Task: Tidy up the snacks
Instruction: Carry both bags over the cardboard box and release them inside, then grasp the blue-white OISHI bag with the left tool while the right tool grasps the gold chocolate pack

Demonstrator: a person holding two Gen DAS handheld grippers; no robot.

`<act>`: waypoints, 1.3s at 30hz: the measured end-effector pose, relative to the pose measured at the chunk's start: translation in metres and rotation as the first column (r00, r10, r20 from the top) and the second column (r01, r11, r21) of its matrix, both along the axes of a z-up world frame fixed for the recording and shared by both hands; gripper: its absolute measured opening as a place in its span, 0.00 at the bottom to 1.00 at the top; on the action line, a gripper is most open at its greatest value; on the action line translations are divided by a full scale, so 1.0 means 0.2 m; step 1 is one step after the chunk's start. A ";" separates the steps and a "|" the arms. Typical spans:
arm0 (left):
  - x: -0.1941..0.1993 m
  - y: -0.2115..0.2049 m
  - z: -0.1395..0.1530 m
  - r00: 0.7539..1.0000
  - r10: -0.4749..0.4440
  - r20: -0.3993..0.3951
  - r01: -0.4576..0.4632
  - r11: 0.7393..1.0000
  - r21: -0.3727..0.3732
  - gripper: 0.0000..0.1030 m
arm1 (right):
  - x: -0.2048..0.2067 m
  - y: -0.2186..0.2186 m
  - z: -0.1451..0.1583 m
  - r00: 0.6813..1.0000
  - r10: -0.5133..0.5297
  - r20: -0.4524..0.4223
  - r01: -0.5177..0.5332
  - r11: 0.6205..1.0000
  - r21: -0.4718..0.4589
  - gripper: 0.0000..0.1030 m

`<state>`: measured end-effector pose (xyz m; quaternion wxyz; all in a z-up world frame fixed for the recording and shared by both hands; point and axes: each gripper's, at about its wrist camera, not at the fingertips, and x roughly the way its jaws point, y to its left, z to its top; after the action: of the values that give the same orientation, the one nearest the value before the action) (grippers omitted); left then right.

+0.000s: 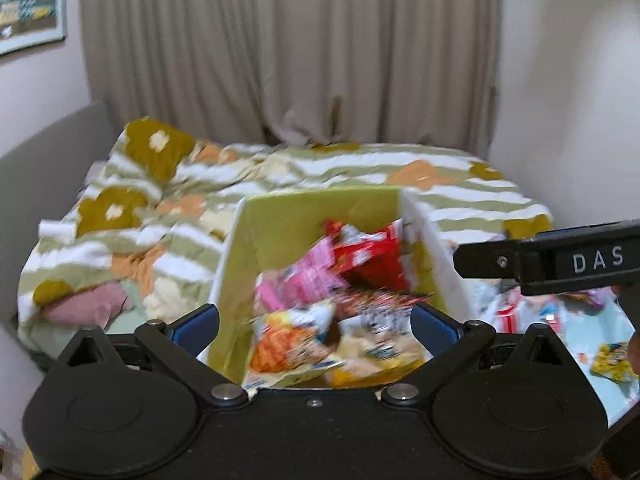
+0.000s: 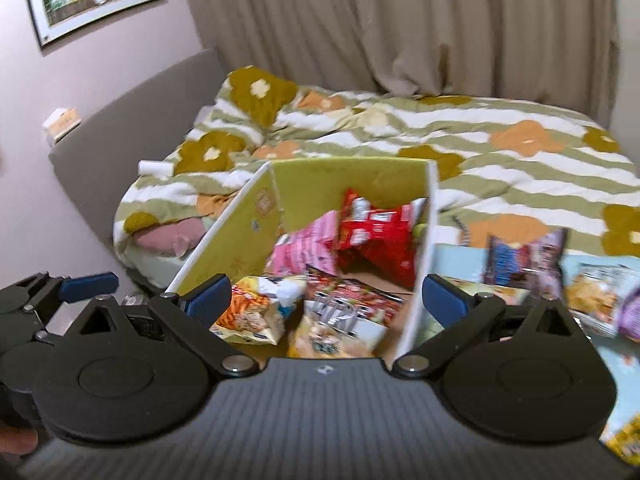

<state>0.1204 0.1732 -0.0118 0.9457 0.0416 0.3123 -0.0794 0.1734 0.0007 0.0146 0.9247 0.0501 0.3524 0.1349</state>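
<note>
A cardboard box [image 1: 320, 200] with green inner walls stands on the bed; in the right wrist view its back wall [image 2: 352, 168] faces me. Inside lie several snack packets: a red one [image 2: 376, 236], a pink one [image 2: 308, 248], an orange one [image 2: 248, 312] and a red-and-black one [image 2: 348, 300]. My left gripper [image 1: 316, 328] hovers open over the box's near end, with nothing between its pads. My right gripper [image 2: 326, 298] is open too, above the same packets and gripping none. The pictures are blurred by motion.
Loose snacks lie on a light blue surface right of the box: a dark purple packet [image 2: 524, 256], a chip bag [image 2: 596, 292], a yellow packet [image 1: 612, 364]. A flowered quilt [image 2: 500, 168] covers the bed. Behind it are a grey headboard [image 2: 120, 120] and beige curtains [image 1: 288, 48].
</note>
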 end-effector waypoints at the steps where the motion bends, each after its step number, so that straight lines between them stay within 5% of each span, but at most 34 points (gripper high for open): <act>1: -0.01 -0.02 0.02 1.000 -0.019 0.011 0.019 1.000 -0.002 1.00 | -0.04 -0.03 0.02 1.000 -0.019 0.008 0.020 1.000 -0.005 1.00; 8: -0.08 -0.24 0.06 0.988 -0.151 0.036 0.153 0.987 -0.043 1.00 | -0.26 -0.35 0.09 0.984 -0.177 0.033 0.179 0.982 -0.057 1.00; 18: -0.08 -0.81 -0.02 0.945 -0.326 0.018 0.325 0.944 0.053 1.00 | -0.42 -0.90 -0.06 0.953 -0.302 -0.030 0.294 0.945 -0.143 1.00; 27: 0.03 -1.26 -0.26 0.921 -0.378 -0.092 0.389 0.898 0.204 1.00 | -0.44 -1.34 -0.28 0.956 -0.270 -0.116 0.245 0.950 -0.193 1.00; 39: 0.19 -1.51 -0.57 0.925 -0.335 -0.178 0.379 0.823 0.423 1.00 | -0.38 -1.54 -0.58 0.975 -0.093 -0.204 0.045 0.973 -0.227 1.00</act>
<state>0.1586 -0.1282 -0.1266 0.8623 0.3132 0.3536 -0.1824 0.0978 -0.3069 -0.1023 0.8855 -0.0267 0.4604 0.0565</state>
